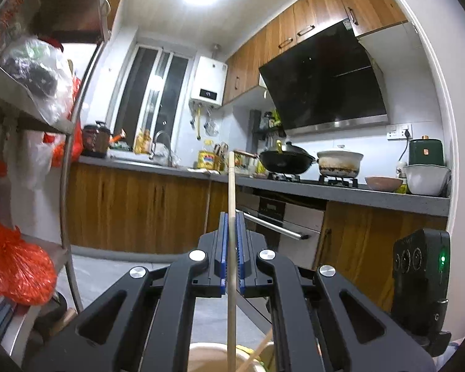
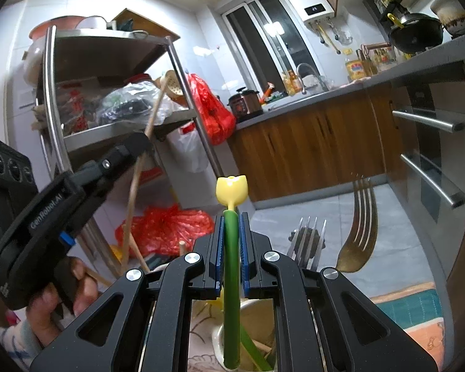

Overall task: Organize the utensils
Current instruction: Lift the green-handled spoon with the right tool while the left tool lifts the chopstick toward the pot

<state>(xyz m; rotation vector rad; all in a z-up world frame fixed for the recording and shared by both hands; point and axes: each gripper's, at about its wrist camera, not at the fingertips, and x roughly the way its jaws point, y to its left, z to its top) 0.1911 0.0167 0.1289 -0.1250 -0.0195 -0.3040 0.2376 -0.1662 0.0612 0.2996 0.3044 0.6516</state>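
Now | left tongs (image 1: 231, 217) clamp chopstick (image 1: 231, 186) | right tongs (image 2: 231, 220) clamp tulip-topped stick (image 2: 231, 248) | forks (image 2: 359, 217) beside

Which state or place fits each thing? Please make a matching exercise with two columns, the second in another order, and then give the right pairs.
Things:
1. wooden stick
2. green utensil with yellow tulip end
3. brass-coloured fork
4. black wok

States or places:
A. on the stove
B. clamped in the right gripper
C. standing free, tines up, held by no gripper
D. clamped in the left gripper

Pairs: 1-D, 2-B, 3-C, 4-A
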